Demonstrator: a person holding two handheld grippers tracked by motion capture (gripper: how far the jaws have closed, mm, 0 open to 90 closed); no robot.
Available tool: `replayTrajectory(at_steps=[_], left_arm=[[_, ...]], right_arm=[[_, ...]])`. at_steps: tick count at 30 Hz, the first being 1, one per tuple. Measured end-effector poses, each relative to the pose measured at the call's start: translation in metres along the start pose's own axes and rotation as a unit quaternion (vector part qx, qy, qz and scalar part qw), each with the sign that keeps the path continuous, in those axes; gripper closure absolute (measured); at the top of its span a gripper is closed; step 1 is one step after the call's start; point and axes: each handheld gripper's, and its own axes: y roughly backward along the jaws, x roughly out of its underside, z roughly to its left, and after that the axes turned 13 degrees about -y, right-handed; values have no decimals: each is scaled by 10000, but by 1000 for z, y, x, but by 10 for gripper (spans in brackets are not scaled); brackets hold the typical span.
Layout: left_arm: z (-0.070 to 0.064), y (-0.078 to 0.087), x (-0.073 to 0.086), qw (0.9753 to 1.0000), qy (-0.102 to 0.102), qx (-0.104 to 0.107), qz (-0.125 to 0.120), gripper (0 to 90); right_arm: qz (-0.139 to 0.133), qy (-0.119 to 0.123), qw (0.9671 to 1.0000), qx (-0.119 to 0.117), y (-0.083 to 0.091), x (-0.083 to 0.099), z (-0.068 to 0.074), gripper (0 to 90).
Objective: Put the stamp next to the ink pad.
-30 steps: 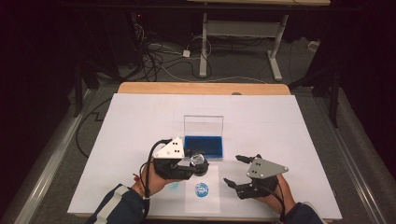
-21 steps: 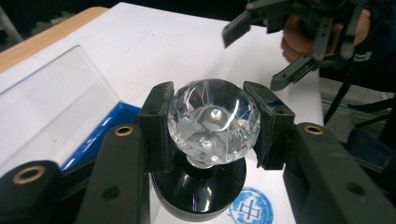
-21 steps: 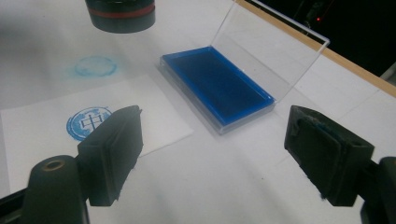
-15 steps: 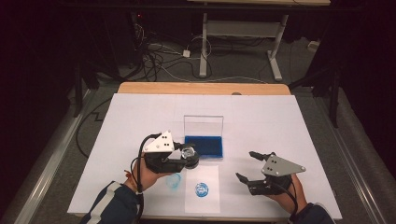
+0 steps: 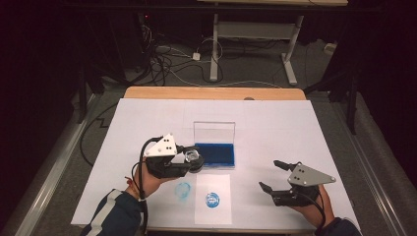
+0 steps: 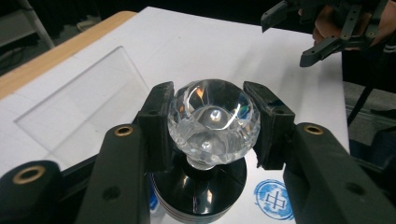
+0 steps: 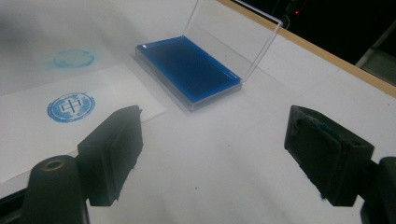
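At a white-covered table (image 5: pixel 295 123), the left gripper (image 5: pixel 189 158) clamped the faceted crystal knob of a stamp (image 6: pixel 212 122) between both jaws, just beside the open blue ink pad (image 5: pixel 215 153), whose clear lid (image 5: pixel 214 132) stood upright. The right gripper (image 5: pixel 275 177), jaws spread wide and empty, hovered near the table's front right edge with bare surface around it. A paper sheet (image 5: pixel 213 199) bearing a blue print (image 5: pixel 212 199) reached the near edge. The stamp's black base was partly cut off in the left gripper view.
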Motion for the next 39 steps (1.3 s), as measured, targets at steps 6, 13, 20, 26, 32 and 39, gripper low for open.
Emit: replayTrajectory(at_steps=[6,13,20,26,32,39], left_arm=[[10,3,3,9998,-10,-141,172,539],[25,7,3,9993,80,-283,237,538],[37,8,4,9982,102,-276,524,538],[49,6,9,9971,169,-263,700,538],[63,-1,21,9959,383,-196,790,537],[71,-16,33,9940,489,-305,933,537]], right_arm=[[12,25,10000,81,4,2,-3,190],[-1,-11,9999,161,9,4,-5,191],[52,6,9998,171,8,5,-4,190],[89,8,9998,159,6,6,-4,191],[120,1,9998,161,5,7,-4,196],[166,25,9997,175,3,8,-4,197]])
